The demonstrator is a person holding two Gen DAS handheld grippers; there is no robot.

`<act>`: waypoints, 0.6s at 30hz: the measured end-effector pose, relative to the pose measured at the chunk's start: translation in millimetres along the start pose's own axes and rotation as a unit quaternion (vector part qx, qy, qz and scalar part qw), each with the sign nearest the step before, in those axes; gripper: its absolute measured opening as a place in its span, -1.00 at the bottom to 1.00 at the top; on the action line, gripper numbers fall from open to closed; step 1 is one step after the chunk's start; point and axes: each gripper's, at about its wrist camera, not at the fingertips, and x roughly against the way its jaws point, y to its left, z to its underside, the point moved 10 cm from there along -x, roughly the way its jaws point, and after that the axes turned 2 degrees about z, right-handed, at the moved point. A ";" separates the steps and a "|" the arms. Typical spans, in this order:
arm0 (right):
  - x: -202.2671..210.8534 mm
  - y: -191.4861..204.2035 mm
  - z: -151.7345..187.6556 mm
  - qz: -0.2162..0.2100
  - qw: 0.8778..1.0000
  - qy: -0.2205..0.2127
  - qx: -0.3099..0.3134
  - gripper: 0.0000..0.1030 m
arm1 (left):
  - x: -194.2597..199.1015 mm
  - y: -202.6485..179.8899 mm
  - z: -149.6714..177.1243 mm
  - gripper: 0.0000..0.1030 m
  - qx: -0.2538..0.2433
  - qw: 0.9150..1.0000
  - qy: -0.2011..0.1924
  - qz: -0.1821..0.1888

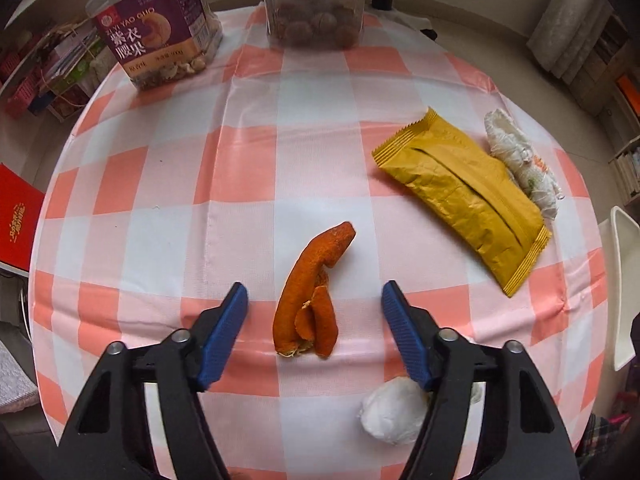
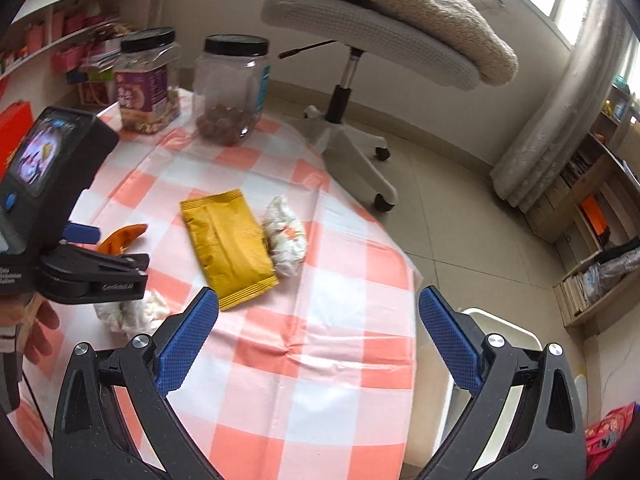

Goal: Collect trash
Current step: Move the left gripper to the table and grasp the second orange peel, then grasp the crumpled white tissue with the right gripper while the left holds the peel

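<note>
An orange peel lies on the checked tablecloth, between the open fingers of my left gripper, which hovers just above it. A yellow wrapper and a crumpled white wrapper lie to the right. A white tissue ball sits under the right finger. My right gripper is open and empty above the table's near right edge. In the right wrist view the yellow wrapper, the crumpled wrapper, the peel and the tissue show.
Two clear jars stand at the table's far side: one with a purple label and one with brown round snacks. An office chair stands beyond the table. A white bin rim sits by the right edge.
</note>
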 end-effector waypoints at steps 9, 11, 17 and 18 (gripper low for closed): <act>-7.5 81.6 15.3 -0.123 0.989 0.031 0.081 0.86 | 26.7 41.4 11.2 -0.56 0.052 0.998 -0.024 0.035; -7.0 100.3 17.3 -0.138 0.984 0.028 0.109 0.86 | 38.0 50.8 15.6 -0.56 0.060 0.997 -0.032 0.035; -14.4 149.5 29.0 -0.157 0.966 0.028 0.204 0.66 | 66.8 80.0 36.5 -0.55 0.069 0.996 -0.048 0.027; -19.3 154.9 33.2 -0.166 0.964 0.042 0.205 0.42 | 70.2 84.4 38.9 -0.55 0.070 0.996 -0.051 0.026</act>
